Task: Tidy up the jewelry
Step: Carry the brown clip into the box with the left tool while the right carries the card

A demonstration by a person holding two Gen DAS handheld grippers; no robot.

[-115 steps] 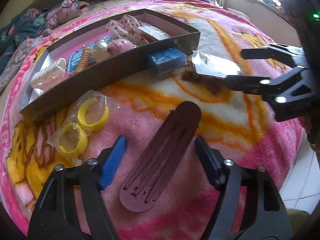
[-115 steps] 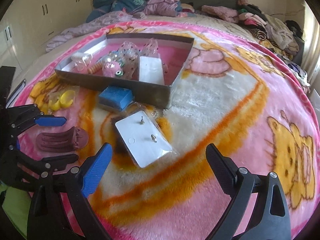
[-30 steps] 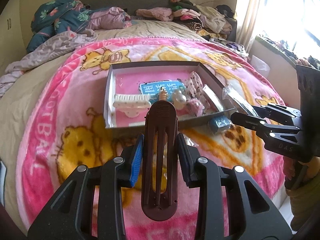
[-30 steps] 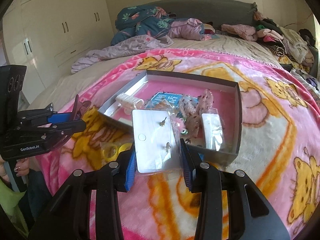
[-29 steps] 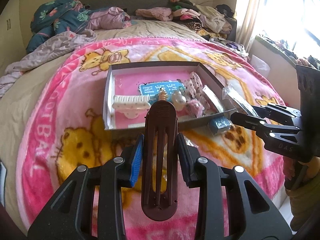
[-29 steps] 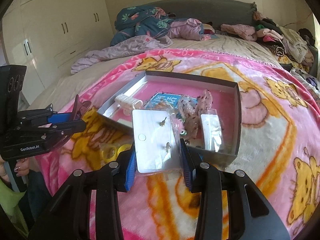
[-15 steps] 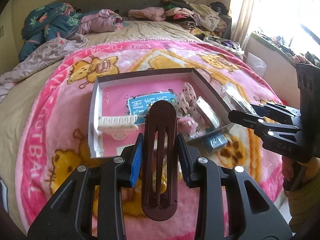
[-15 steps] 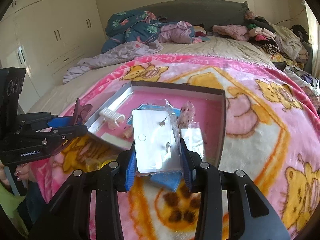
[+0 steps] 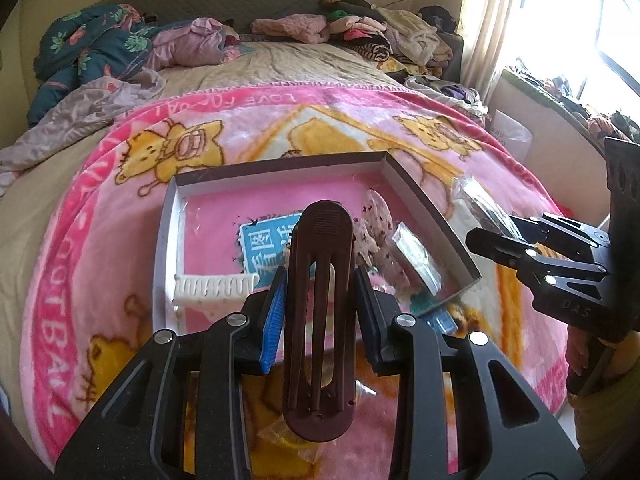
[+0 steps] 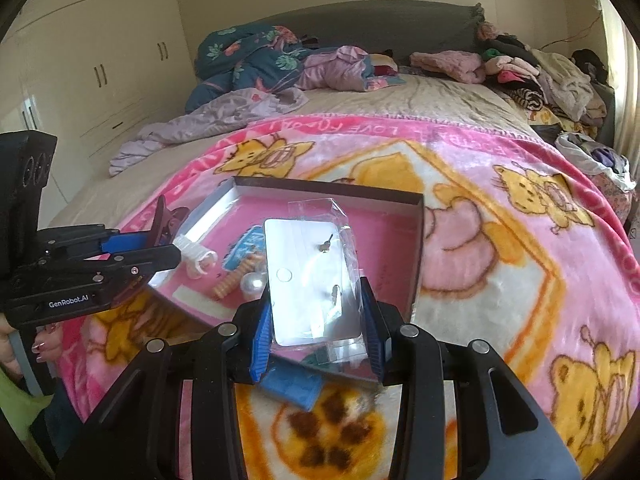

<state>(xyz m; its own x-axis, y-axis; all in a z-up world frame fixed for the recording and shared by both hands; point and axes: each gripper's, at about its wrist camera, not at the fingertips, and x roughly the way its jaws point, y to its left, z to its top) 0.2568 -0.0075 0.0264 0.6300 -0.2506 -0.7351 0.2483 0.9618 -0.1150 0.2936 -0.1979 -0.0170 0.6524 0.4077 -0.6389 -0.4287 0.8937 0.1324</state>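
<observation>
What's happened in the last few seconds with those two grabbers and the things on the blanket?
The left gripper picked the brown hair clip up off the blanket; the right gripper picked up the earring card. Both were lifted and carried toward the box. The white clip and blue packet inside stayed put.

hair clip [image 9: 320, 312]: matt brown plastic | earring card [image 10: 308, 280]: glossy clear film | blanket [image 10: 500, 248]: fleecy cloth

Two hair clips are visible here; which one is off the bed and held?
The dark brown hair clip, clamped in the left gripper above the box. The white hair clip lies inside the box, ungripped.
</observation>
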